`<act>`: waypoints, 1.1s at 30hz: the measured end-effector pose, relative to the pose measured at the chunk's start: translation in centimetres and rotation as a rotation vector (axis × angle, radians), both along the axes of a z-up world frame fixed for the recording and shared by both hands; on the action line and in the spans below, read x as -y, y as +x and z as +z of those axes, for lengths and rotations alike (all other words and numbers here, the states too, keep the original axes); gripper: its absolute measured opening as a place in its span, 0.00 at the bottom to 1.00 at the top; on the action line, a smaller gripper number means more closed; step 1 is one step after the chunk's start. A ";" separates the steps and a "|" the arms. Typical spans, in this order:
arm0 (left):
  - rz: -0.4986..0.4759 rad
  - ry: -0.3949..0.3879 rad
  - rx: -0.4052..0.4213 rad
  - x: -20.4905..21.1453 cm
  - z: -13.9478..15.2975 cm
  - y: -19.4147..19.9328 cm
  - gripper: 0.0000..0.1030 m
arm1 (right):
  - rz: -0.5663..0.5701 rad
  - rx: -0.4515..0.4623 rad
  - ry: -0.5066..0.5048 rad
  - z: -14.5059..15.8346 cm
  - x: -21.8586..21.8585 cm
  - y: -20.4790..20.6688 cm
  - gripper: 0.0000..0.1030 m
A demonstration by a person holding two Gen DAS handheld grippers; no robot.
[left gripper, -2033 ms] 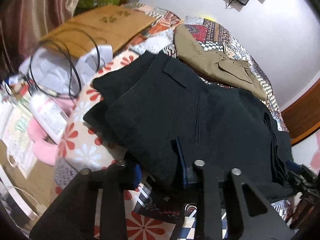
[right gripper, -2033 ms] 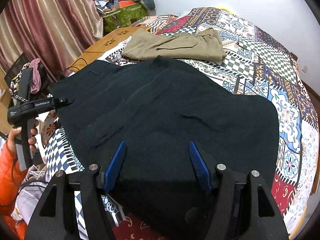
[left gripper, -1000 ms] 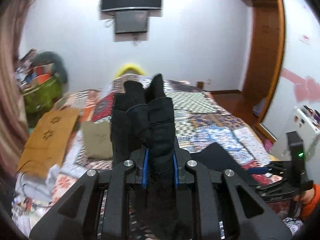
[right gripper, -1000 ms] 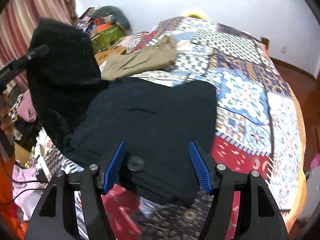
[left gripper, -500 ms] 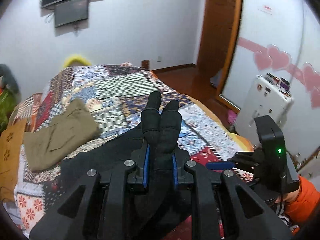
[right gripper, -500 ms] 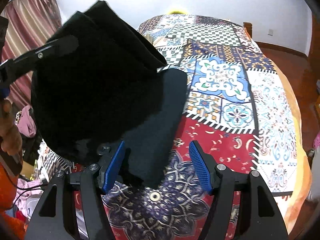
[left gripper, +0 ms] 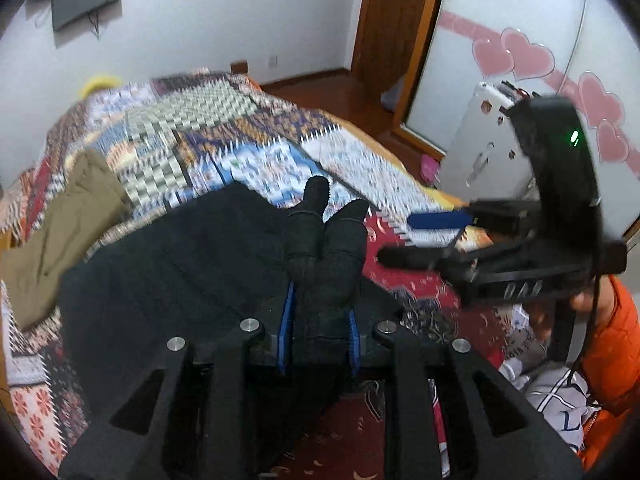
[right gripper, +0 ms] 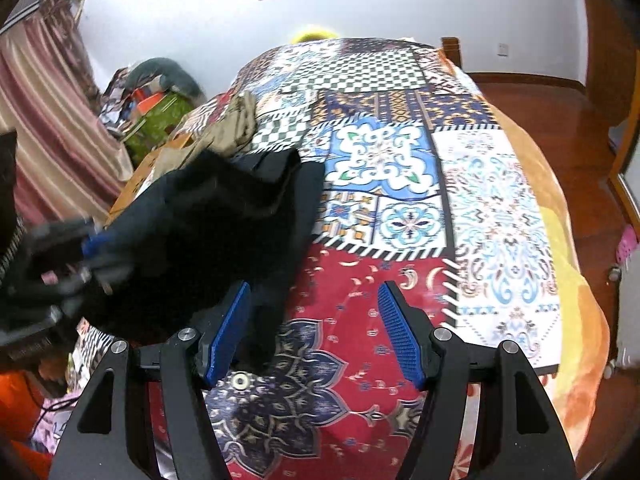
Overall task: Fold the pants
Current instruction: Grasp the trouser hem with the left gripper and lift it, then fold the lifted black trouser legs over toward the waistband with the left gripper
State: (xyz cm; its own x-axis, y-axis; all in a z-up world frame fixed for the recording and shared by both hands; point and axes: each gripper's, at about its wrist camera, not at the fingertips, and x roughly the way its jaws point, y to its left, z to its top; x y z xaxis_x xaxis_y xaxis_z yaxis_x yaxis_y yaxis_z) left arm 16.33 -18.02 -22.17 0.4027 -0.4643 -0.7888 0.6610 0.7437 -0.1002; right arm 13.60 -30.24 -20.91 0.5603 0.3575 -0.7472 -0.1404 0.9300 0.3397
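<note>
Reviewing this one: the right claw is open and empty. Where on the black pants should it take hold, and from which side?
Probably the pants' free black edge lying on the quilt just ahead of the right claw. Come from the bare quilt side, sliding one finger under that edge. It lies flat there, while the left claw already grips the bunched end, its jaws opening slightly.

Your left gripper [right gripper: 86, 252] smears into blur at the right wrist view's left edge, its pads unreadable there. The black pants [left gripper: 180, 272] hide the quilt [left gripper: 224, 136] beneath them, and motion blur muddies the quilt's pattern.
</note>
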 end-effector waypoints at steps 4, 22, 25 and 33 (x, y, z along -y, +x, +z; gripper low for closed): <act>0.004 0.014 -0.028 -0.1 -0.6 -0.5 0.22 | -0.019 0.014 -0.012 0.7 0.9 -0.3 0.61; 0.273 -0.003 0.110 -8.4 3.7 2.4 0.64 | 0.090 0.137 -0.063 4.6 -3.8 1.0 0.61; 0.321 0.053 0.081 -10.3 1.7 3.3 0.64 | 0.118 0.111 -0.079 3.6 -4.9 1.3 0.61; 0.304 0.098 0.034 -11.3 -2.1 2.9 0.66 | 0.131 0.014 -0.068 0.6 -5.4 1.0 0.61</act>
